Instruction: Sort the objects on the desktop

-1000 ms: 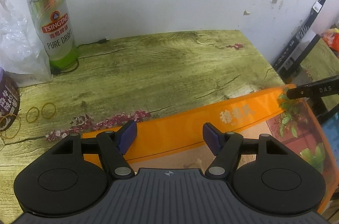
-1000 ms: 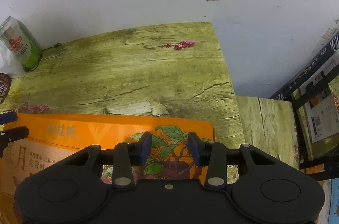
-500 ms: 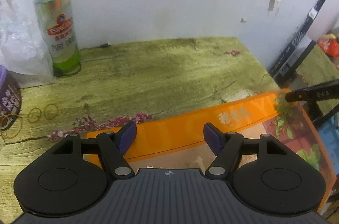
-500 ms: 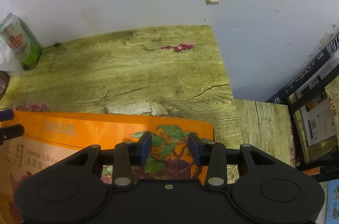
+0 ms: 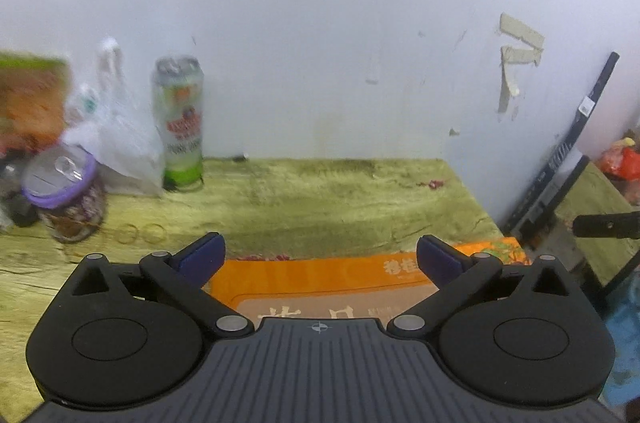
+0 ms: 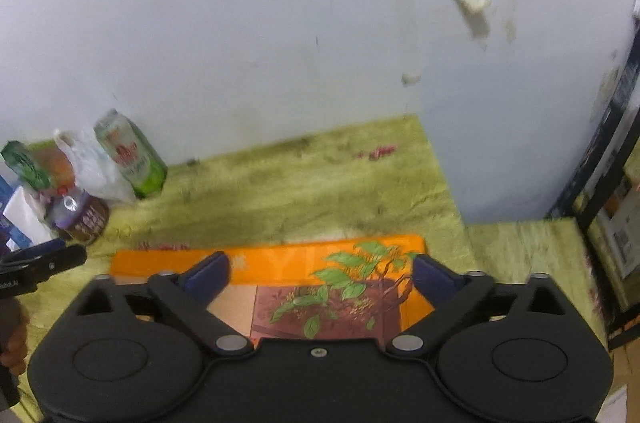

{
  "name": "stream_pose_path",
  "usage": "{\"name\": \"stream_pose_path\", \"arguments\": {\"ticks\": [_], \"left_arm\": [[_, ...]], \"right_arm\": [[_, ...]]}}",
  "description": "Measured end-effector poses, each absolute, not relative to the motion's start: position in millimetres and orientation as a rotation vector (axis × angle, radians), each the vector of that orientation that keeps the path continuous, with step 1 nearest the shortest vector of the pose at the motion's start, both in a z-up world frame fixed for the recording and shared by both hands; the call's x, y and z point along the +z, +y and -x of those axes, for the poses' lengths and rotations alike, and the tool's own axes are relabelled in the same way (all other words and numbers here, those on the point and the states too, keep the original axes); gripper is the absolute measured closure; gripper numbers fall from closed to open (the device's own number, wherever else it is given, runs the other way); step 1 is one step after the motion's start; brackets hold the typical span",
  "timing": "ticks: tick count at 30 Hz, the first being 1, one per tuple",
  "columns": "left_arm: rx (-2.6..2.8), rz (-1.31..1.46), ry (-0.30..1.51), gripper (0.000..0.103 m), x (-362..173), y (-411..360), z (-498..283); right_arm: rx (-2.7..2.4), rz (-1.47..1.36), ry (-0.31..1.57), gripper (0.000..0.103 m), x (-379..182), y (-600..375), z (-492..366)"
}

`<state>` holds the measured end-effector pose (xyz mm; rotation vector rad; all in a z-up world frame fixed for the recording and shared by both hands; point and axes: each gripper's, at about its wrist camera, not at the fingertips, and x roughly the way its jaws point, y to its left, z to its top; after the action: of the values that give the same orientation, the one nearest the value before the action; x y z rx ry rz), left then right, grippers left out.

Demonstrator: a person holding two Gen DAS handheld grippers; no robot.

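Observation:
A flat orange box [image 5: 320, 275] printed with green leaves [image 6: 340, 299] lies on the green wood-grain table [image 5: 320, 199]. My left gripper [image 5: 320, 255] hovers over the box's left part. Its jaws are opening wide, and the pads touch nothing. My right gripper [image 6: 320, 269] hangs over the leafy right end, also opening, with nothing pressed between its pads. Each gripper's tip shows in the other's view: the right one [image 5: 608, 225] and the left one [image 6: 44, 263]. A green beer can [image 5: 180, 127] stands at the back left by the wall.
Beside the can sit a clear plastic bag [image 5: 116, 139], a purple-lidded jar [image 5: 64, 191], rubber bands [image 5: 140, 233] and a blurred green-orange pack [image 5: 32, 95]. A lower side table [image 6: 520, 243] and a black rack [image 5: 560, 159] stand to the right. A hand [image 6: 14, 343] shows at the left edge.
Both grippers have risen and drawn back from the box, so more wall shows. Both pairs of jaws have spread wide. The right one was narrow over the box's edge before.

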<state>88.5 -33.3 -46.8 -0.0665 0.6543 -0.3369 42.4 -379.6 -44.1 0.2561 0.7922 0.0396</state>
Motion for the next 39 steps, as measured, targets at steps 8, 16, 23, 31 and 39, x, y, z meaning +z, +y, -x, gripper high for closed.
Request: {"name": "stream_pose_path", "arguments": {"ticks": [8,16,23,31,39], "left_arm": [[-0.177,-0.024,0.608,0.000,-28,-47,-17],[-0.103,0.136,0.802,0.000,-48,-22,20],[-0.186,0.177,0.893,0.000,-72,4,22],[-0.259,0.111,0.896,0.001,-100,22,22],[-0.314,0.118,0.945,0.012,-107,24,16]], "right_arm": [[0.072,-0.159,0.682,0.000,-30,-376,20],[0.182,-0.193,0.785,0.000,-66,-377,53],[0.057,-0.139,0.888,0.000,-82,-373,62],[-0.115,-0.150,0.940,0.001,-78,-369,66],[-0.219,-0.188,0.965,0.007,-73,-371,68]]}}
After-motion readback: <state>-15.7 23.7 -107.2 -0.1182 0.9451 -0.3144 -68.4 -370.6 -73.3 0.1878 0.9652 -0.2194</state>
